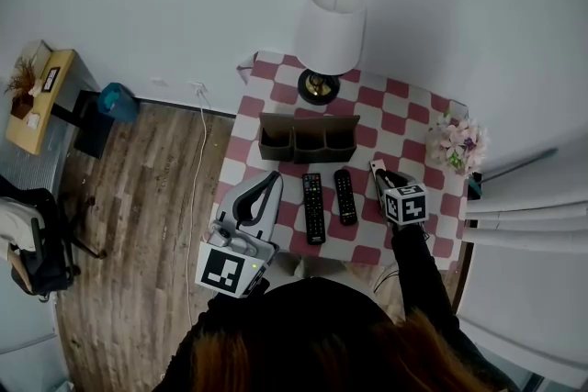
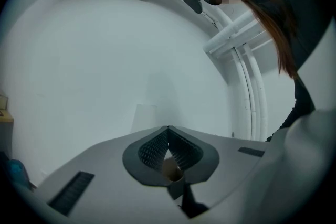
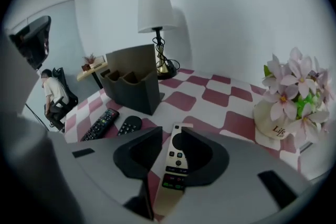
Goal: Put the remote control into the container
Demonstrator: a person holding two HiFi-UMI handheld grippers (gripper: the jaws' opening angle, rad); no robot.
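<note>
A pale remote control (image 1: 376, 167) (image 3: 176, 165) lies on the checked table (image 1: 418, 110), right of two black remotes (image 1: 313, 207) (image 1: 344, 196). My right gripper (image 1: 384, 179) (image 3: 169, 131) points down at it. Its jaws stand a little apart on either side of the pale remote, and the pads do not press on it. The brown three-pocket container (image 1: 308, 121) (image 3: 134, 84) stands behind the remotes. My left gripper (image 1: 274, 181) (image 2: 168, 130) is shut and empty at the table's left front, pointing level at a bare wall.
A lamp (image 1: 329, 32) (image 3: 155, 8) stands at the table's back, behind the container. A flower vase (image 1: 459, 142) (image 3: 289, 97) sits at the right edge. The black remotes (image 3: 100, 124) (image 3: 128, 126) lie left of my right gripper. On the floor to the left are a wooden side table (image 1: 41, 92) and a chair.
</note>
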